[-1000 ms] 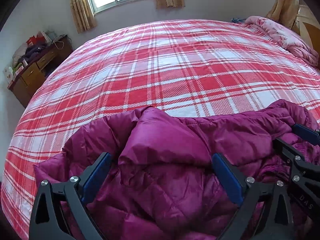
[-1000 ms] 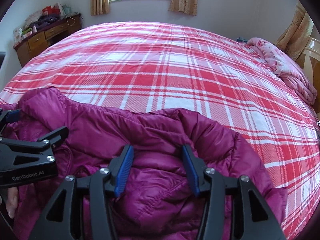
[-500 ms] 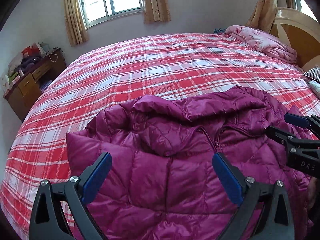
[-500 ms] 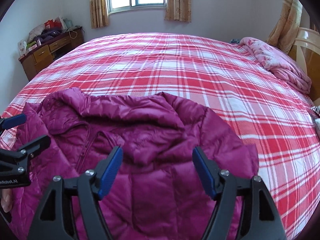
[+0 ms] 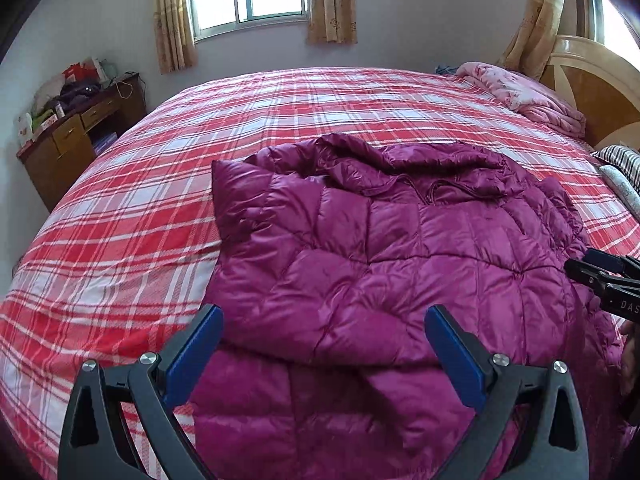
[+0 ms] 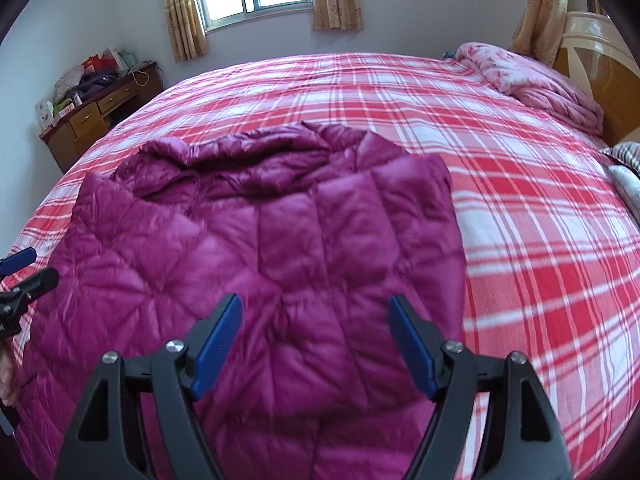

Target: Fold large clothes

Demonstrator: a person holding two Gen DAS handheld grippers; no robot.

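A magenta quilted down jacket [image 5: 392, 264] lies spread on the red plaid bed [image 5: 140, 240], hood end away from me, its left sleeve folded over the body. It also shows in the right wrist view [image 6: 260, 248]. My left gripper [image 5: 322, 344] is open and empty, held above the jacket's lower part. My right gripper [image 6: 316, 336] is open and empty above the jacket's lower right part. The right gripper shows at the right edge of the left wrist view [image 5: 600, 272]. The left gripper shows at the left edge of the right wrist view [image 6: 24, 276].
A pink floral quilt [image 5: 524, 96] lies bunched at the far right by the wooden headboard [image 5: 592, 80]. A striped pillow [image 5: 620, 160] is at the right edge. A cluttered wooden desk [image 5: 72, 132] stands left of the bed under the window wall.
Both grippers have drawn back and up from the jacket. The right gripper opened wider. The jacket, bunched a second ago, now lies flatter and spread out on the bed.
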